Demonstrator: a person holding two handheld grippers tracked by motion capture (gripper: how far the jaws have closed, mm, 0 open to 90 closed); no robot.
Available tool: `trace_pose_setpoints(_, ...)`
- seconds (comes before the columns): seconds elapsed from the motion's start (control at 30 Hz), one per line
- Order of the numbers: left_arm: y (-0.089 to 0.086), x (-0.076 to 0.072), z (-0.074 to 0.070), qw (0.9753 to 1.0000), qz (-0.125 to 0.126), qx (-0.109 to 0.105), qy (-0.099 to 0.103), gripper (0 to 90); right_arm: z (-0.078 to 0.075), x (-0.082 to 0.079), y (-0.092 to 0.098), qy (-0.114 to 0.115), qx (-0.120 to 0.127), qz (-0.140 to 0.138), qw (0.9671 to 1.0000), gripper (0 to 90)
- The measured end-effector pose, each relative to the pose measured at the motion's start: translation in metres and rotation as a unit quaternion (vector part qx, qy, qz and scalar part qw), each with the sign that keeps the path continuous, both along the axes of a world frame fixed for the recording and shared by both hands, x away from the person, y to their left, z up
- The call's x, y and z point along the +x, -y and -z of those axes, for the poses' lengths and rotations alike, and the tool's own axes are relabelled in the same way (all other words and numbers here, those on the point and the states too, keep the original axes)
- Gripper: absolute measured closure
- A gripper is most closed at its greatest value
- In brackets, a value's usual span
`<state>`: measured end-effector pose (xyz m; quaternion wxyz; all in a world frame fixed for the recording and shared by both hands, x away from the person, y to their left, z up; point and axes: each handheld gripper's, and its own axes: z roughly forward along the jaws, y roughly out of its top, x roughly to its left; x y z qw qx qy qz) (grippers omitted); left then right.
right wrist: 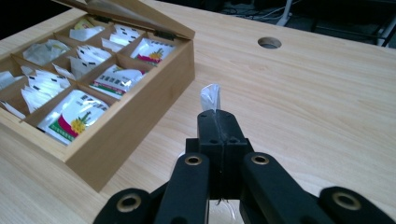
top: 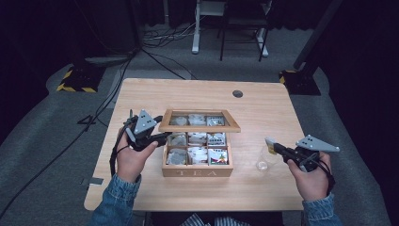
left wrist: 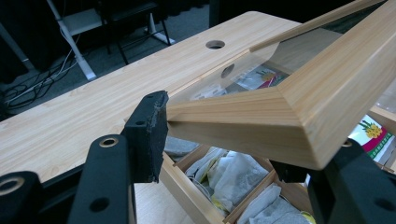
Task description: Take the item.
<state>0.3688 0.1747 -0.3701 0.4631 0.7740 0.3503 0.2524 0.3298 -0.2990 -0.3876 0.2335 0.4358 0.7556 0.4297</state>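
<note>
Holding glass-paned wooden lid [left wrist: 261, 109] of wooden tea box [top: 197, 172] in your left gripper [top: 157, 137] | right gripper [right wrist: 215, 121] clamped on small white sachet [right wrist: 210, 97] | risk: corner grip slips, lid drops.

The pale wood-grain worktop [top: 263, 108] carries a light honey-brown wooden tea box [top: 197, 171] with a clear-paned lid [left wrist: 299, 109]. Inside lie white paper tea sachets [right wrist: 46, 86] with black marks and glossy white packets [right wrist: 74, 114] printed with yellow flowers, green and red. Both claws are matte black.
</note>
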Motion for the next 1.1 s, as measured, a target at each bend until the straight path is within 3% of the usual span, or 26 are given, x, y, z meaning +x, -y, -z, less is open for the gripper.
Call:
trace_pose_setpoints(0.13, 0.0, 0.0, 0.0, 1.0, 0.0, -0.001, 0.0, 45.0, 0.007, -0.001, 0.004, -0.014, 0.007, 0.003, 0.9999, 90.0)
trace_pose_setpoints(0.63, 0.0, 0.0, 0.0, 1.0, 0.001, -0.002, -0.001, 45.0, 0.015, 0.001, 0.006, -0.024, 0.016, 0.005, 0.9996, 90.0)
trace_pose_setpoints(0.73, 0.0, 0.0, 0.0, 1.0, 0.001, -0.001, -0.001, 45.0, 0.014, 0.002, 0.008, -0.025, 0.036, 0.001, 0.9991, 77.7)
trace_pose_setpoints(0.83, 0.0, 0.0, 0.0, 1.0, 0.001, -0.001, -0.001, 45.0, 0.013, 0.002, 0.009, -0.015, 0.031, 0.004, 0.9994, 71.2)
trace_pose_setpoints(1.1, 0.0, 0.0, 0.001, 1.0, 0.001, 0.002, 0.0, 44.9, 0.011, 0.005, 0.013, 0.002, 0.029, 0.012, 0.9995, 61.3)
